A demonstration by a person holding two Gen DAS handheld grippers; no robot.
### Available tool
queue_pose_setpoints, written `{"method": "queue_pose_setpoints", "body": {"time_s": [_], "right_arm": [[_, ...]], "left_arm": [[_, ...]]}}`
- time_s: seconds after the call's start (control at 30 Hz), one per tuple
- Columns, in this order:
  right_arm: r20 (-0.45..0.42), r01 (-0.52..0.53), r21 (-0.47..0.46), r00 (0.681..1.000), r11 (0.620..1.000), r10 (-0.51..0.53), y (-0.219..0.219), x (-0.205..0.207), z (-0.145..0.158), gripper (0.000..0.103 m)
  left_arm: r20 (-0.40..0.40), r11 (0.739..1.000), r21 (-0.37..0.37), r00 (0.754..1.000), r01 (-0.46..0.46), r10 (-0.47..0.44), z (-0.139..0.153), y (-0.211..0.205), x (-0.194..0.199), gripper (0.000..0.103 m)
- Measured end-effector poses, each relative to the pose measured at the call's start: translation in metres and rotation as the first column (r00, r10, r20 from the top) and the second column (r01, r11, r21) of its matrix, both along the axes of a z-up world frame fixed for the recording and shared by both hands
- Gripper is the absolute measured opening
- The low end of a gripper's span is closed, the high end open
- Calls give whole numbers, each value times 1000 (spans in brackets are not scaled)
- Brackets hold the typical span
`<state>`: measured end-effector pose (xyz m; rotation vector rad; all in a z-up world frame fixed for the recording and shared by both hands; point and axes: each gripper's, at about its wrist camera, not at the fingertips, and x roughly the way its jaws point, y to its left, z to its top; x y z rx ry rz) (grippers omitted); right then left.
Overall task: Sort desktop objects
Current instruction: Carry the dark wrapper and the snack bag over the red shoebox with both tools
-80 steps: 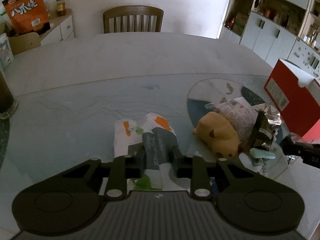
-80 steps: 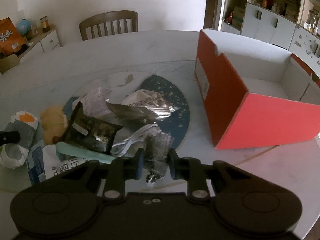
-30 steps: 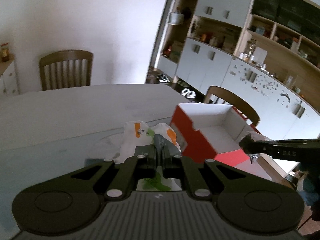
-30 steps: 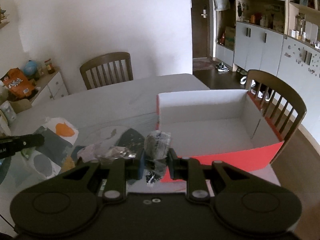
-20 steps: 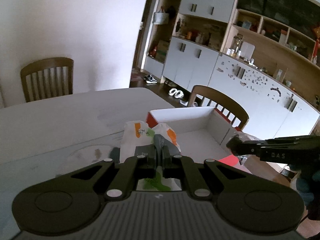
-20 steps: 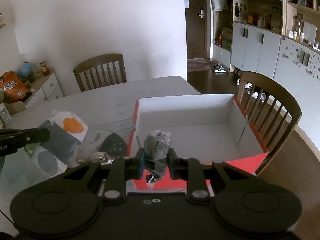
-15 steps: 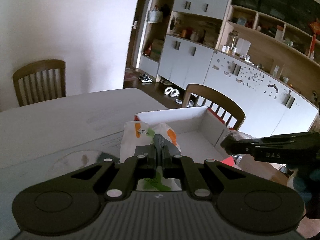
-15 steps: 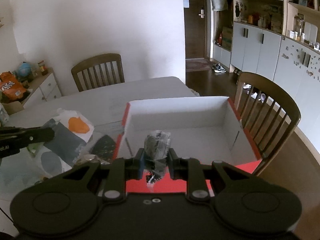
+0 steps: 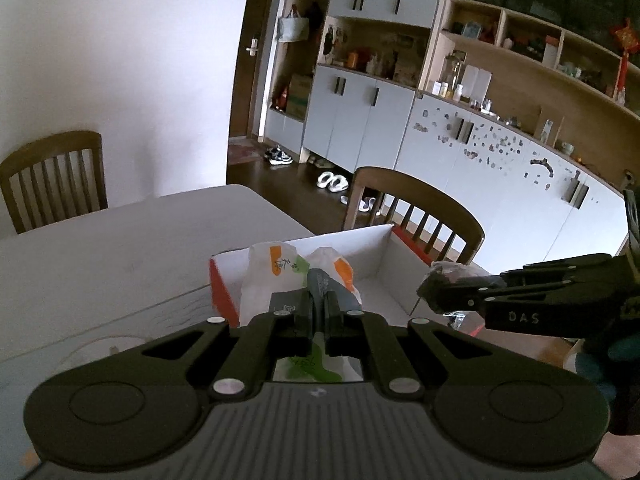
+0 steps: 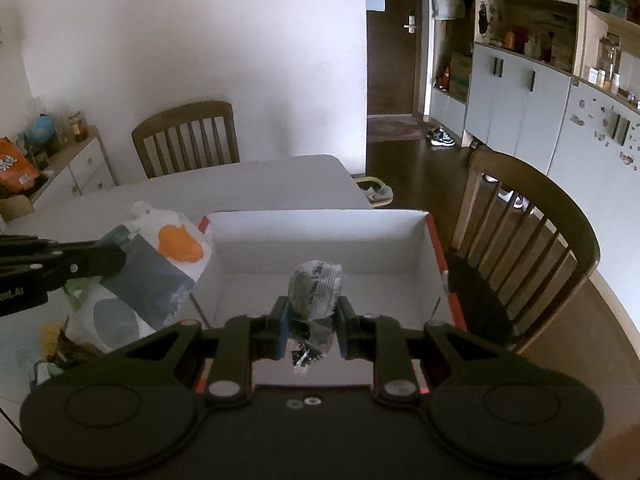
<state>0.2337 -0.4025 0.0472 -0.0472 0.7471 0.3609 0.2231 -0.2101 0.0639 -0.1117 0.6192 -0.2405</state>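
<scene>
Right wrist | right hand-held gripper [image 10: 311, 322] pinching crumpled wrapper [image 10: 316, 285] above box [image 10: 320, 236] | left hand-held gripper [image 9: 319, 308] pinching snack bag [image 9: 276, 272]

My right gripper [image 10: 311, 322] clamps a crumpled wrapper [image 10: 315, 286] above the red box [image 10: 320, 240]; my left gripper [image 10: 116, 258] pinches a white packet [image 10: 160, 264] alongside.

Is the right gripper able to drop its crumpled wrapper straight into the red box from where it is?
Probably yes: the right gripper holds the crumpled wrapper over the open red box, whose inside looks bare.
</scene>
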Motion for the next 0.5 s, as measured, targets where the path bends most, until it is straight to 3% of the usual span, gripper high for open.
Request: {"method": "queue_pose_setpoints", "body": {"time_s": [0.5], "right_arm": [[-103,-57,-9,993,998,55,-18,54,-37,22]], "left_arm": [[-95,998,56,995,13,-8,-41,-38,56,4]]}}
